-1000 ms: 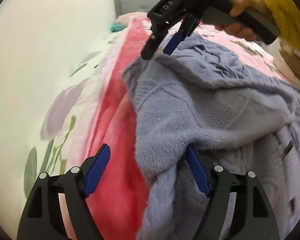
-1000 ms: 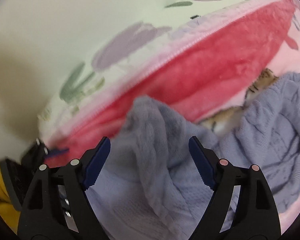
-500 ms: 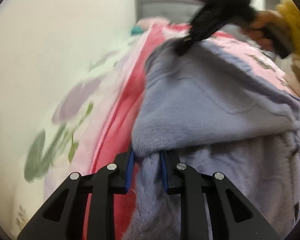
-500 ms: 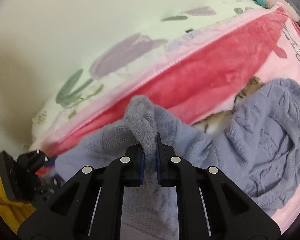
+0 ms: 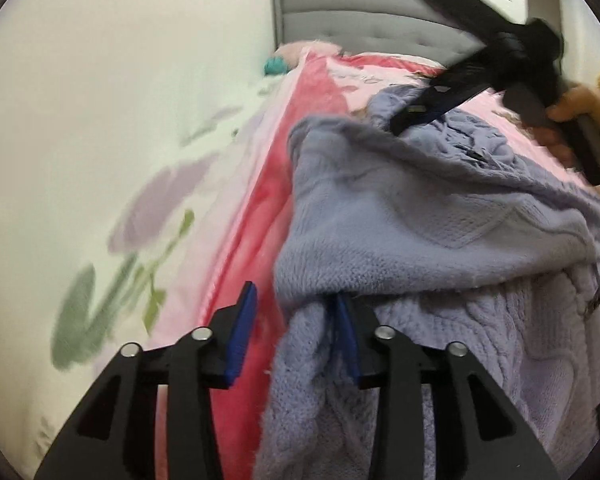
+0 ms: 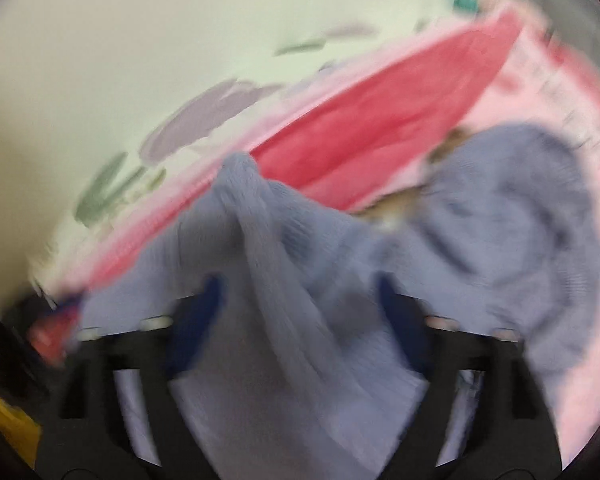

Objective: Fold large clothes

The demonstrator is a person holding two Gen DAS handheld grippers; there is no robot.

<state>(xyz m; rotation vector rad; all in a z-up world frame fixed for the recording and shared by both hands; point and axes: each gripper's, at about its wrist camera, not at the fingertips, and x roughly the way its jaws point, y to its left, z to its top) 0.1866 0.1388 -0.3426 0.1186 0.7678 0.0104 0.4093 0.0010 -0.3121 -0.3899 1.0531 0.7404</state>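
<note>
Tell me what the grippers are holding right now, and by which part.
Nothing: the left gripper and the right gripper are open around sweater folds.

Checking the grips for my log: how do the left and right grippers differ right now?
The left gripper is sharp in its own view; the right gripper is smeared by motion blur. The left gripper has the lilac sweater beside one finger only; the right gripper has a sweater ridge between both. Both stand open.

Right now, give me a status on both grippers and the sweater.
Left gripper open, sweater edge between its pads. Right gripper open, knit bunched in the gap; view blurred. Sweater lies rumpled on the pink blanket. Nothing blocking.
</note>
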